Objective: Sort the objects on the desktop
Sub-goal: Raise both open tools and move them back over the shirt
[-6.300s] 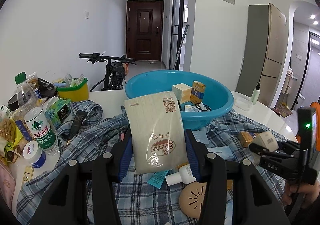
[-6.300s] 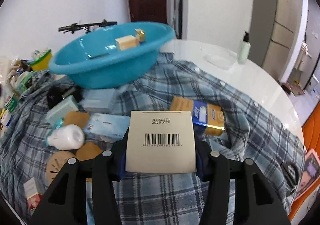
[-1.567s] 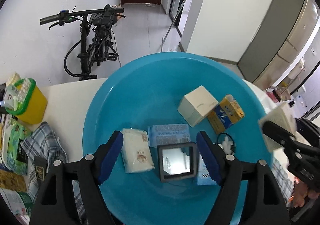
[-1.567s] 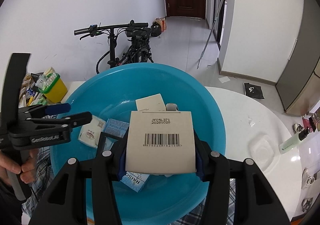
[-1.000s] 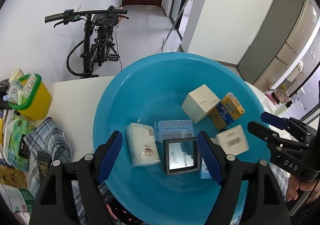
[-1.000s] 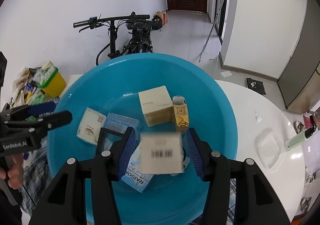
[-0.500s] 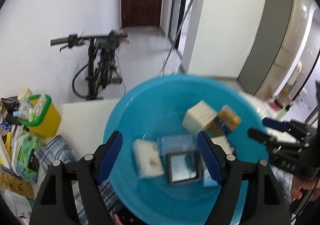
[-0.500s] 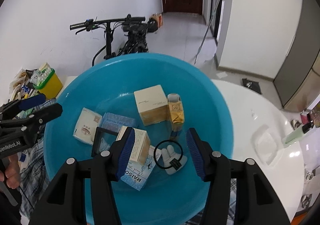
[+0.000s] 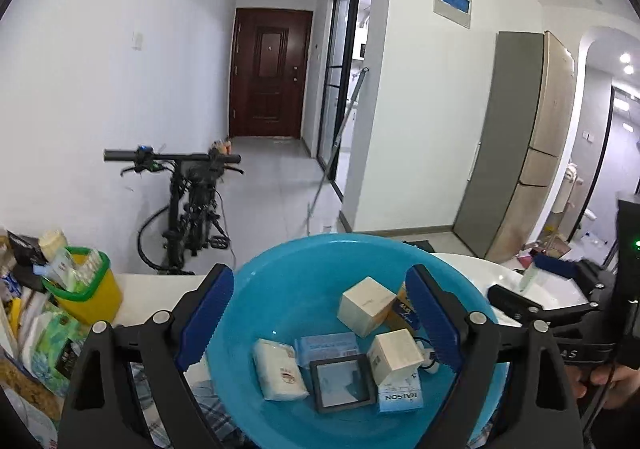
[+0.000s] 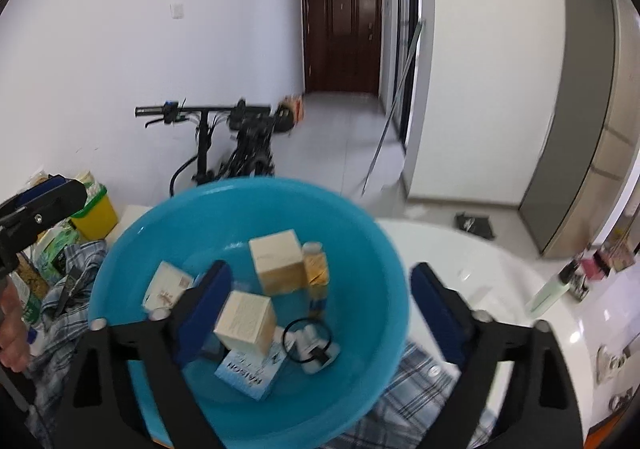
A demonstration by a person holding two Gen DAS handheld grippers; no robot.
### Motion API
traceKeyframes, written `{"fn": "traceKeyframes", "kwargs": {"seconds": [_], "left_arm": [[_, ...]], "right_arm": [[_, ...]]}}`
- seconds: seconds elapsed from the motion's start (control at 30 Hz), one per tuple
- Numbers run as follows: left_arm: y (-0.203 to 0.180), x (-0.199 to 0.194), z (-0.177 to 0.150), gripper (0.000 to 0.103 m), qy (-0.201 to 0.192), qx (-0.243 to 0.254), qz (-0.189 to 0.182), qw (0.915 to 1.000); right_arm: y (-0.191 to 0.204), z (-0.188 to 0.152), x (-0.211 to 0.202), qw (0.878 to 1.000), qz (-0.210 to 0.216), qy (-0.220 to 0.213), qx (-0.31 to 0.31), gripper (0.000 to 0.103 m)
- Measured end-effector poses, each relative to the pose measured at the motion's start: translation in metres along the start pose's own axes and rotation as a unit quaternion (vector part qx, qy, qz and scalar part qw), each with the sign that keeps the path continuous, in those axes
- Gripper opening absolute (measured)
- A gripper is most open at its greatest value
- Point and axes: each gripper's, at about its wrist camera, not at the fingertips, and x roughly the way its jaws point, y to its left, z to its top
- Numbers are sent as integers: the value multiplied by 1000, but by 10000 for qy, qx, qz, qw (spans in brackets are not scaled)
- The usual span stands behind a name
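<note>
A: What do you have on the left side of the table (image 10: 472,249)?

B: You have a yellow bin (image 9: 86,295) with a green rim, full of small tubes, and some packets beside it. A checked shirt (image 10: 76,273) lies on the table next to the basin.

A: And the basin?

B: The blue basin (image 9: 280,273) stands in the middle, on the shirt. From left to right you see in it a white packet (image 9: 280,371), a pale blue pack (image 9: 328,345), a black frame (image 9: 342,383), a blue-and-white box (image 9: 400,393) with a cream box (image 9: 394,349) leaning on it, a bigger cream cube (image 9: 366,305) behind, and a yellow carton (image 9: 404,309) just beside the cube. A white earphone case with a black ring (image 10: 310,341) lies near the blue-and-white box.

A: How are my jaws?

B: Your left gripper (image 9: 318,321) hangs over the basin, its jaws wide and opening more, and they hold nothing. Your right gripper (image 10: 320,311) is over the basin too. Its jaws are opening wide; the cream box lies in the basin beside the left pad, and I cannot tell if it touches it. Nothing is gripped.

A: And to the right?

B: A pale green bottle (image 10: 550,289) stands on the bare white table, well apart from the basin.
</note>
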Motion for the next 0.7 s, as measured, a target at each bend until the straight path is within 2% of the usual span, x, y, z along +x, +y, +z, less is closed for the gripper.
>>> {"fn": "traceKeyframes", "kwargs": {"seconds": [0.17, 0.23, 0.37, 0.47, 0.57, 0.63, 0.7], "left_arm": [[1, -18, 3, 91, -241, -75, -21, 9997], [3, -26, 3, 103, -342, -148, 4, 9993], [4, -44, 5, 103, -605, -114, 155, 9980], [3, -51, 3, 103, -461, -161, 413, 9980], [6, -50, -2, 103, -285, -386, 217, 9986], [7, -54, -7, 103, -391, -492, 258, 9977], [5, -60, -12, 103, -561, -450, 457, 9964]], "right_arm": [[4, -1, -26, 9971, -357, -606, -286, 103], [3, -2, -35, 9958, -290, -848, -206, 103], [-3, -3, -52, 9920, 41, -1260, 36, 103], [-4, -3, -59, 9903, 34, -1386, 80, 103], [1, -5, -67, 9883, -99, -1522, -47, 103], [3, -9, -76, 9864, -101, -1639, -86, 103], [4, -12, -85, 9857, -33, -1685, -89, 103]]}}
